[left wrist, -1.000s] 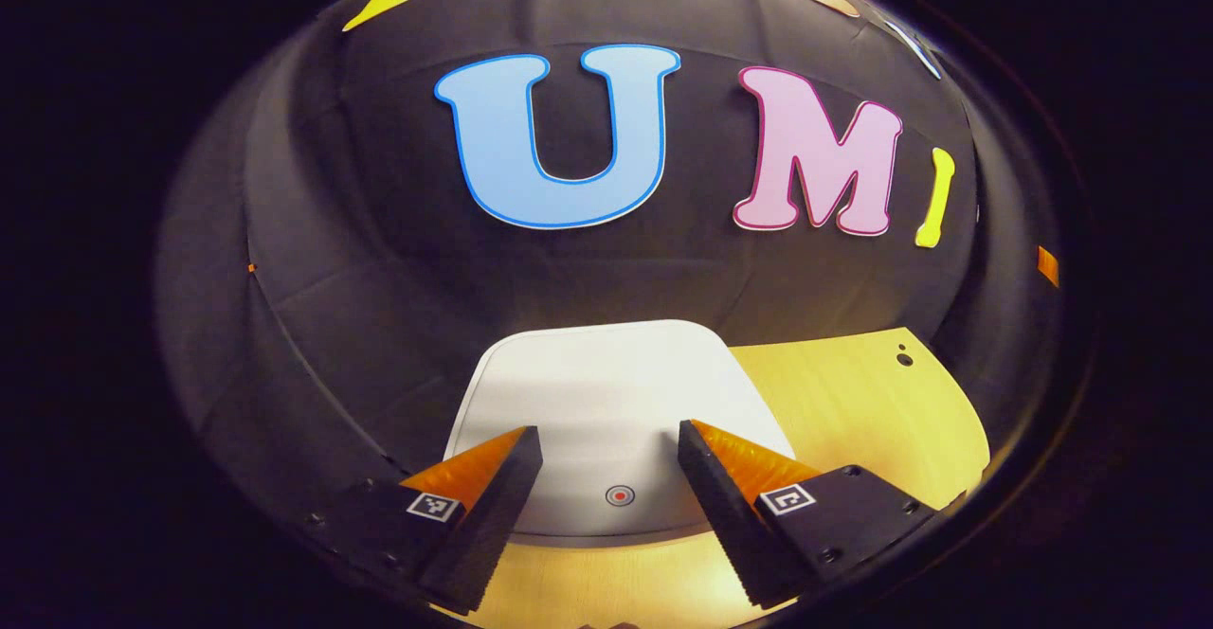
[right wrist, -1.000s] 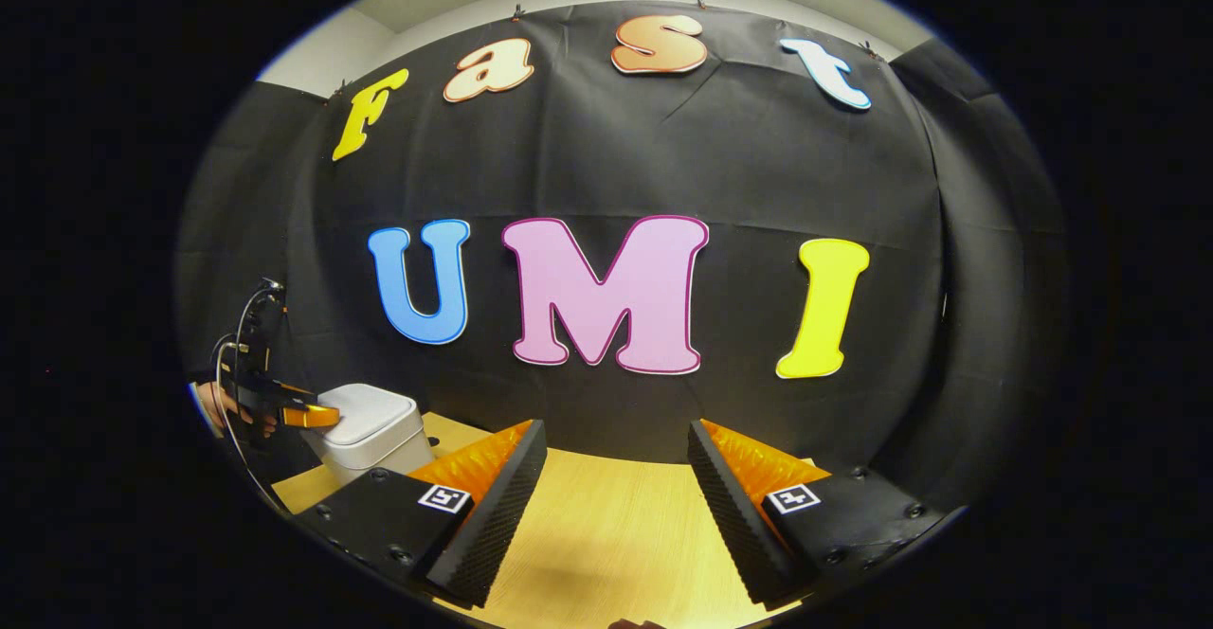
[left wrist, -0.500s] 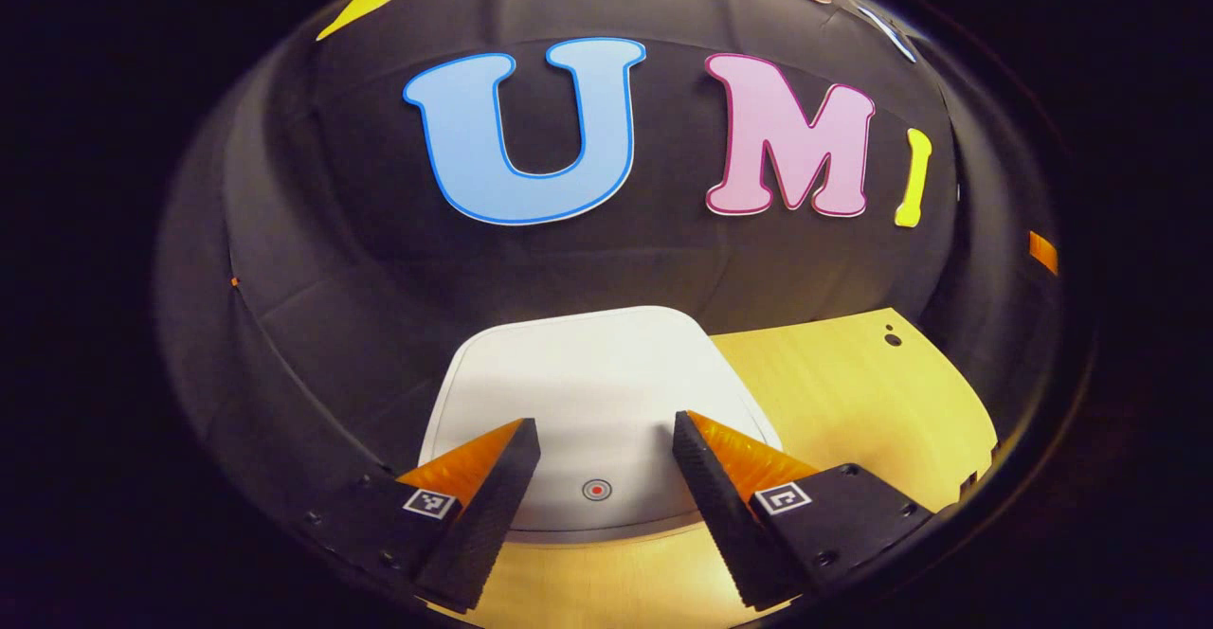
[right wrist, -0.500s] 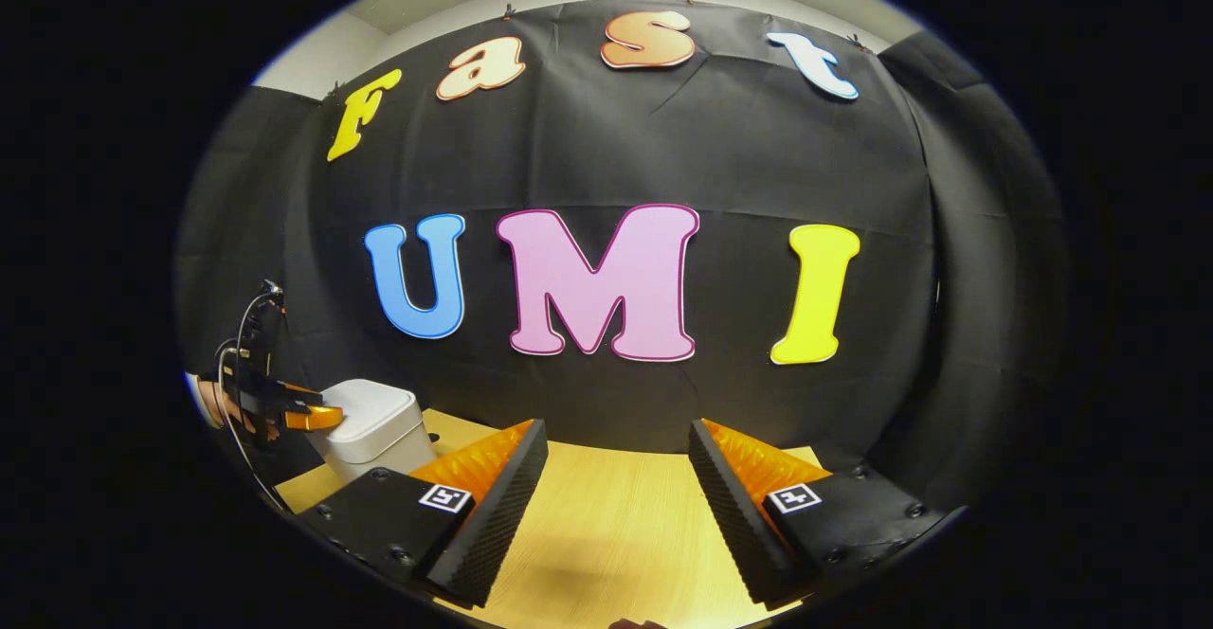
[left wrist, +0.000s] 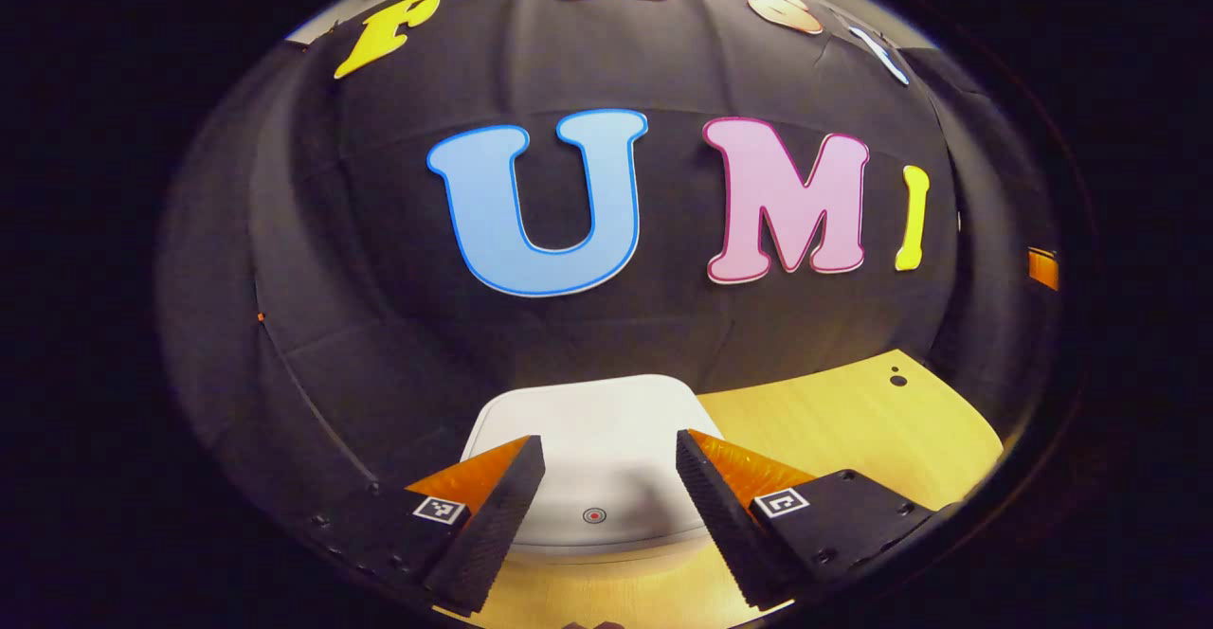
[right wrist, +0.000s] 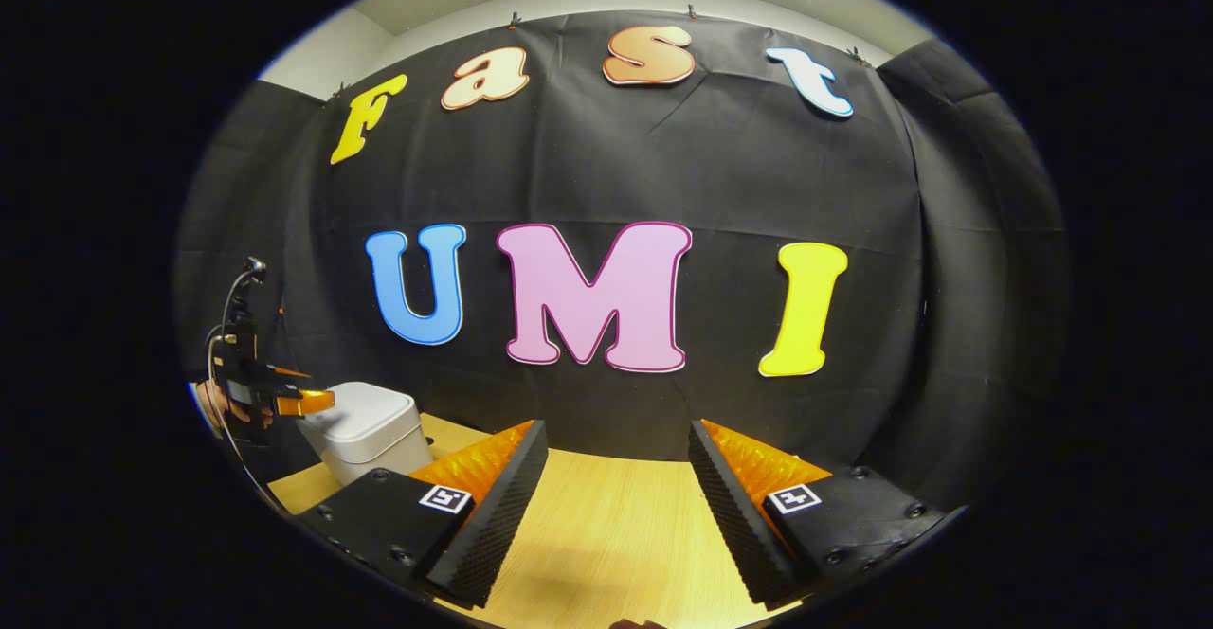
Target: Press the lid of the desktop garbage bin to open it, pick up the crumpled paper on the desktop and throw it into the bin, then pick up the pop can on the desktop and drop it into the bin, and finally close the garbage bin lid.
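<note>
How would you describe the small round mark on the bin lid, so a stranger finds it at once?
Start at the wooden table before the black cloth wall. The white bin stands at its left end, lid shut. Near the lid's front edge is a tiny red dot in a grey ring, the only coloured mark there.

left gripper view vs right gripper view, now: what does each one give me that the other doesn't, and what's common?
Left gripper view alone: the bin lid close up from above, shut, its round red-centred button between the left gripper's open fingers, plus a small dark hole in the tabletop.

Right gripper view alone: the bin's side wall, the hand holding the left gripper above the lid, and the right gripper, open over bare wood.

Shared: white bin, wooden table.
</note>
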A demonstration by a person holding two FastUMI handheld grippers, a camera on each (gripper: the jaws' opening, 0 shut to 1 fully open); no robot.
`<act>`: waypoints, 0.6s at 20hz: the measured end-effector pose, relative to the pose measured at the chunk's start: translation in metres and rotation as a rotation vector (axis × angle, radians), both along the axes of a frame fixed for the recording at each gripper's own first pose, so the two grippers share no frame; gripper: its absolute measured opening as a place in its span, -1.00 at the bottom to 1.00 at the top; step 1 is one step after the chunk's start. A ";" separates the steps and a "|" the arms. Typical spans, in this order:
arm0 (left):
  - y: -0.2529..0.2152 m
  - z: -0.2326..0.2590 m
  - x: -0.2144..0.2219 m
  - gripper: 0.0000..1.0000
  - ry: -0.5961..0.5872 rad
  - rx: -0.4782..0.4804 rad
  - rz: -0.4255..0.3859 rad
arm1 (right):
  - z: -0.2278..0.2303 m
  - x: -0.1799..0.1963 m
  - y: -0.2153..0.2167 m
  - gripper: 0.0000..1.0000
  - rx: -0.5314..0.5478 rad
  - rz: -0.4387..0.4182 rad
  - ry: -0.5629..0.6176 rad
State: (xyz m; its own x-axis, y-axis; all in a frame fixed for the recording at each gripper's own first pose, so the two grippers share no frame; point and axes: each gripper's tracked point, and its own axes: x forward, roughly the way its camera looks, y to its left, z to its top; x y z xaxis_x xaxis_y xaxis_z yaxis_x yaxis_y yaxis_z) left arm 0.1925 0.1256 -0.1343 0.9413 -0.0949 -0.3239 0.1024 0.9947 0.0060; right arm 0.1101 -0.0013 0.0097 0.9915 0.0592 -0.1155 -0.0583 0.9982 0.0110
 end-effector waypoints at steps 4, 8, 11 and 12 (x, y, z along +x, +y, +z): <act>-0.012 0.046 -0.030 0.88 -0.109 -0.050 0.007 | 0.007 -0.019 0.021 0.94 -0.012 0.012 -0.010; -0.027 0.082 -0.075 0.87 -0.190 -0.087 -0.001 | 0.013 -0.048 0.053 0.94 0.004 0.020 -0.029; -0.039 0.100 -0.109 0.87 -0.225 -0.121 -0.017 | 0.015 -0.071 0.073 0.94 0.008 0.014 -0.042; -0.044 0.103 -0.121 0.87 -0.226 -0.131 -0.025 | 0.017 -0.079 0.079 0.94 0.009 0.011 -0.047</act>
